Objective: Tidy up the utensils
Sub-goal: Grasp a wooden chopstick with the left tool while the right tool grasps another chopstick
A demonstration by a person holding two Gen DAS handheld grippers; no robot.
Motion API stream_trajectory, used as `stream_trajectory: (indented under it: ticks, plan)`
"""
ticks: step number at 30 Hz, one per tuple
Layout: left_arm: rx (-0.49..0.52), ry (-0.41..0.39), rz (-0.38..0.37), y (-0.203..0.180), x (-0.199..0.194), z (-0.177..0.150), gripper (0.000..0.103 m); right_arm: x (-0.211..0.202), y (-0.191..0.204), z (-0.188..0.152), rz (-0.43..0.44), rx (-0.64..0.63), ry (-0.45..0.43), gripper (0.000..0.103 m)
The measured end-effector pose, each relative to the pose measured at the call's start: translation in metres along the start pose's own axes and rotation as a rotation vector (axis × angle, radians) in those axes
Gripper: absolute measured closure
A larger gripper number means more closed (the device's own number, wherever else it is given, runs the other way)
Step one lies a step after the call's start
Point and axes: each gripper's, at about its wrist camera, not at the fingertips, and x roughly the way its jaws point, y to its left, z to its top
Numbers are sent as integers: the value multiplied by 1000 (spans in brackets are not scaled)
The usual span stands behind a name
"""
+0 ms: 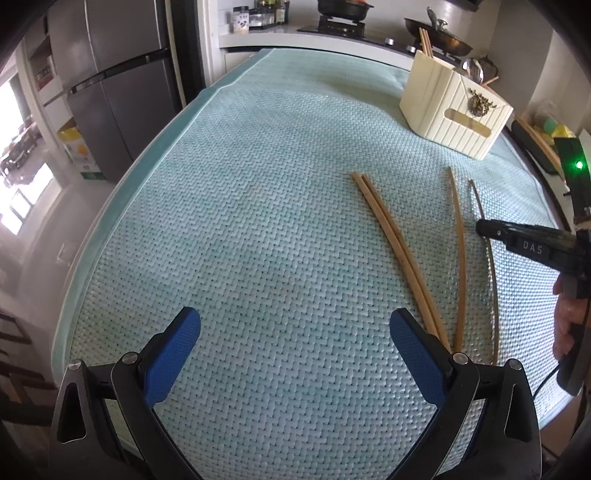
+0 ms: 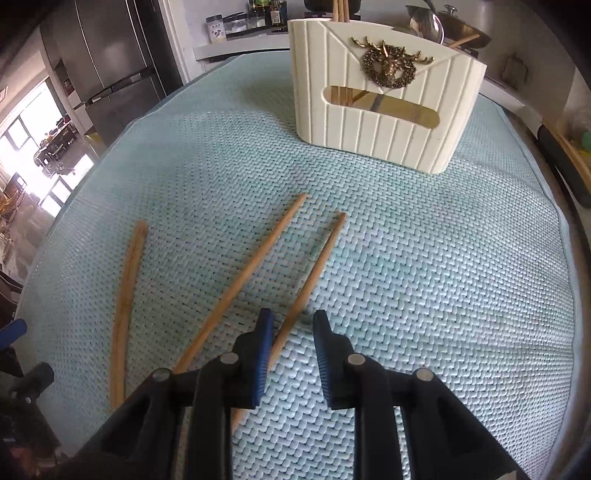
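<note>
Home kitchen, steel fridge (image 1: pixel 110 92), gas stove (image 1: pixel 340 24) with pans, spice jars (image 1: pixel 258 16) on counter

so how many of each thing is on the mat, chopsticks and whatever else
loose wooden chopsticks lying on the mat: 4
chopsticks standing in the holder: 2 showing
cream utensil holder: 1
total: 7
</note>
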Motion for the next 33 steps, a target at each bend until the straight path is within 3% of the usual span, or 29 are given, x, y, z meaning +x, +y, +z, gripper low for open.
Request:
stream_trajectory:
  ticks: [5, 12, 18, 25, 28, 33]
  plan:
    - [-19, 10, -50, -10, 11, 17, 1, -9, -11, -16, -22, 28, 0, 80]
    - [4, 47, -46, -32, 38, 31, 1, -18, -29, -39, -10, 86, -1, 80]
    - [18, 84, 8, -40, 53, 27, 1, -30, -35, -41, -1, 109, -39, 80]
    - [12, 86, 13, -44, 54, 30, 1, -38, -52, -47, 7, 124, -68, 80]
    - [51, 97, 70, -52, 61, 34, 0, -36, -61, -48, 10, 140, -72, 80]
    - [30, 106, 72, -45, 65, 41, 0, -45, -69, -53, -1, 154, -85, 80]
